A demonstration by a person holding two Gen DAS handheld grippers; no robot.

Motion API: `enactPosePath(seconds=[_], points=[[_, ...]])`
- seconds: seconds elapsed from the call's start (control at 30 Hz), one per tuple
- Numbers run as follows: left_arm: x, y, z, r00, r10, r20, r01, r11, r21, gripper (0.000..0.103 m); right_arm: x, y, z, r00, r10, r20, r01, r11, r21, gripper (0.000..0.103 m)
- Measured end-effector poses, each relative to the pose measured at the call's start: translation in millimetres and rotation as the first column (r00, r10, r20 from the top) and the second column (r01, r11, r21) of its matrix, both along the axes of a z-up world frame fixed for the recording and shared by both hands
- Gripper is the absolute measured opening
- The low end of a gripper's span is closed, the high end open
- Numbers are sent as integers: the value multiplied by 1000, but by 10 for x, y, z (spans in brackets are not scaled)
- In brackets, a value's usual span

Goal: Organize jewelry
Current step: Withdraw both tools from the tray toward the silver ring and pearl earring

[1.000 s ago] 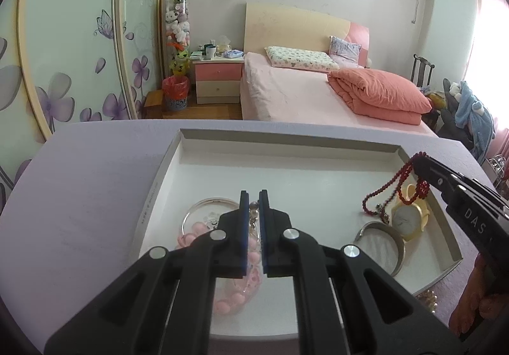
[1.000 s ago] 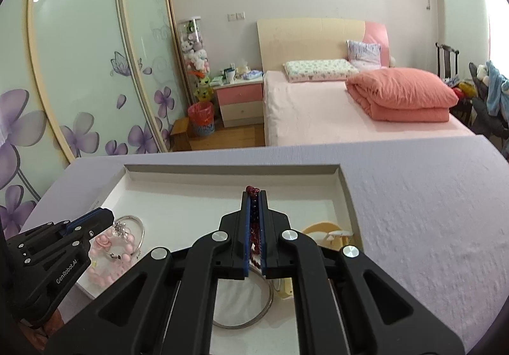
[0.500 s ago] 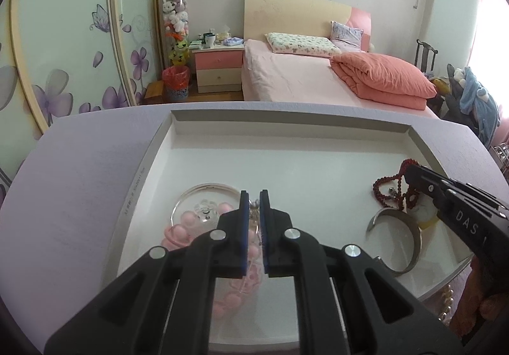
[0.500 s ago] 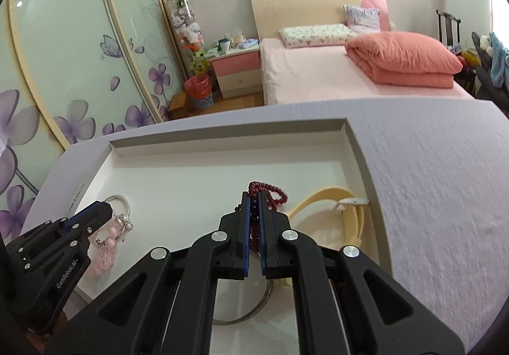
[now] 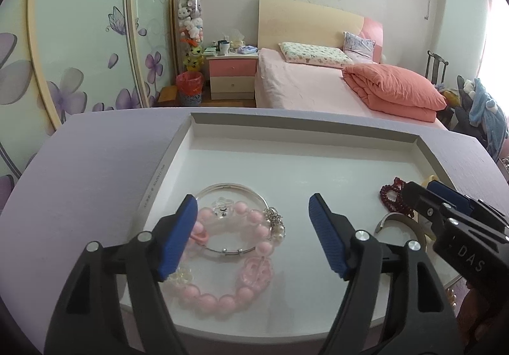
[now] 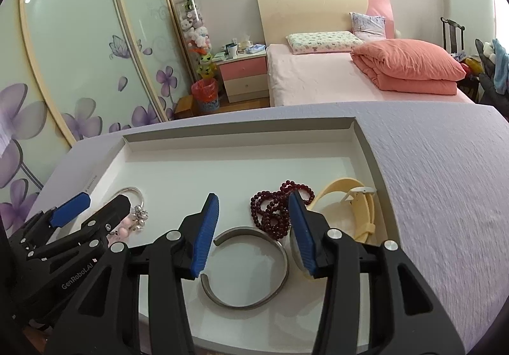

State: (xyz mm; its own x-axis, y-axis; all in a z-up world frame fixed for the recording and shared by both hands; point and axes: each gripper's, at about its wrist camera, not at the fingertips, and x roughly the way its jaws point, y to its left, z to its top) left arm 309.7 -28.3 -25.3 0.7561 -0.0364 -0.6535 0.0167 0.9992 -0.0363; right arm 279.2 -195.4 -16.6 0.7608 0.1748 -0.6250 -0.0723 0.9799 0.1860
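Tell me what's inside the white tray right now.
In the white tray: a pink bead bracelet overlapping a thin silver bangle, a dark red bead strand, an open silver cuff and a cream-strapped watch, its face hidden behind the right gripper.

Left gripper is spread wide over the white tray, nothing between its fingers. Pink bead bracelet and a thin silver bangle lie overlapped just below. Right gripper pokes in beside dark red beads.
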Motion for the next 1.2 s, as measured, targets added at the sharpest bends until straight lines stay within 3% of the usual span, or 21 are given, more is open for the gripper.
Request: enactPosePath(seconds=[0.47, 0.73, 1.2], points=[[-317, -7, 148, 999, -7, 54, 6, 1000, 24, 82, -326, -2, 155, 998, 18, 63, -17, 1000, -21, 52], [-676, -13, 198, 997, -24, 68, 23, 999, 23, 82, -669, -54, 189, 996, 36, 79, -33, 999, -38, 52], [-1254, -83, 82, 996, -72, 46, 71, 997, 26, 82, -1094, -168, 110, 999, 37, 40, -35, 998, -53, 52]])
